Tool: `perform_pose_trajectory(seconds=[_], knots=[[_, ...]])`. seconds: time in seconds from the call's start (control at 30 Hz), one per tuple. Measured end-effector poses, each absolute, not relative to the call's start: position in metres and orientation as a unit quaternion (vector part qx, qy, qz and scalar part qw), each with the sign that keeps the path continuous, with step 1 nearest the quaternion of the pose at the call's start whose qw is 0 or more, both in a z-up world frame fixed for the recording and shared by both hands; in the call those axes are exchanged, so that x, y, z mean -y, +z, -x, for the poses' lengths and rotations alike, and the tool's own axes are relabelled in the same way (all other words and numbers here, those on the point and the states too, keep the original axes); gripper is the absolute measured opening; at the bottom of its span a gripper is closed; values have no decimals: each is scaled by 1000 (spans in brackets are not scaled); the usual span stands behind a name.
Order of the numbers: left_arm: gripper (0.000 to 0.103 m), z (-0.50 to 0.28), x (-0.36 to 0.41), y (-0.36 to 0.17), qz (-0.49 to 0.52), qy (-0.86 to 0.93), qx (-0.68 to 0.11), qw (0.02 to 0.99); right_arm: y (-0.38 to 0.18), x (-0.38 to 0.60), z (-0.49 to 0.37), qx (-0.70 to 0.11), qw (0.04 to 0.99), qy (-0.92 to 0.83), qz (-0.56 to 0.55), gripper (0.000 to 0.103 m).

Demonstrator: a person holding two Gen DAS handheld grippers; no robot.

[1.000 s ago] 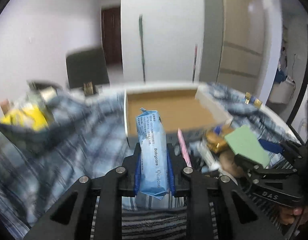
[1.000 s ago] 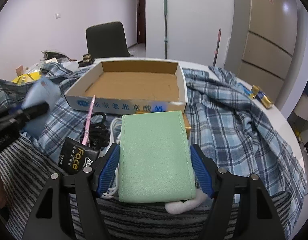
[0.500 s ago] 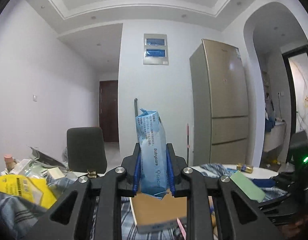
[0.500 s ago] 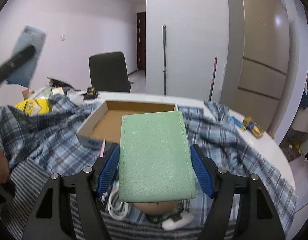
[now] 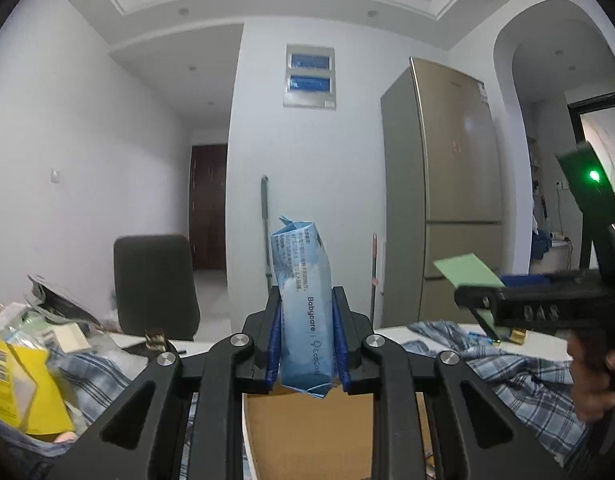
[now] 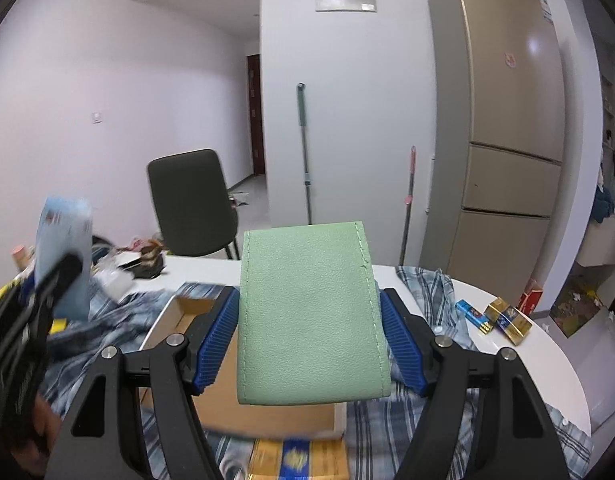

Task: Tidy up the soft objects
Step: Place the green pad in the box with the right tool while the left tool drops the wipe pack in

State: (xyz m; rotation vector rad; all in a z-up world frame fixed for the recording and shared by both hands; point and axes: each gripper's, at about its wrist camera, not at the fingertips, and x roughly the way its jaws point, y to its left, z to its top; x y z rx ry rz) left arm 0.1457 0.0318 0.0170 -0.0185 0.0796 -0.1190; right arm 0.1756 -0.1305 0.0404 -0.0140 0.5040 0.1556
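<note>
Babycare tissue pack (image 5: 305, 304), upright, clamped in left gripper (image 5: 306, 336) jaws above the cardboard box (image 5: 307, 432). Print reads "Babycare"; smaller text illegible. Right gripper (image 6: 311, 340) jaws grip green leather pouch (image 6: 311, 312) by its side edges, over the box's open tray. Beyond: bench (image 6: 507, 364) edge, chair (image 6: 191, 204), refrigerator (image 6: 503, 120).

Light-blue packet (image 5: 305, 304), pale-green pouch (image 6: 311, 316), blue-plaid cloth (image 6: 439, 288)

Cardboard box (image 5: 307, 432): cut off by lower edge, partly behind left hand-held gripper (image 5: 306, 346). Blue packet (image 6: 63, 256): motion-blurred in right view. Yellow bag (image 5: 23, 392): clipped at left edge.
</note>
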Motion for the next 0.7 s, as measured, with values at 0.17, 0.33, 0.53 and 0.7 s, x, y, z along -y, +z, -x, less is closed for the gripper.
perform_pose_trajectory(seconds=[0.17, 0.33, 0.53, 0.7], knots=[[23, -166, -28, 0, -1, -51, -75, 996, 21, 128, -203, -286, 955, 81, 4, 70], [23, -177, -30, -15, 9, -42, -118, 992, -14, 120, -215, -339, 935, 101, 8, 70], [23, -178, -36, -23, 14, -39, -125, 991, -53, 110, -226, -399, 909, 116, 17, 70], [23, -177, -28, -27, 0, -45, -132, 990, -70, 103, -232, -430, 895, 118, 26, 70]])
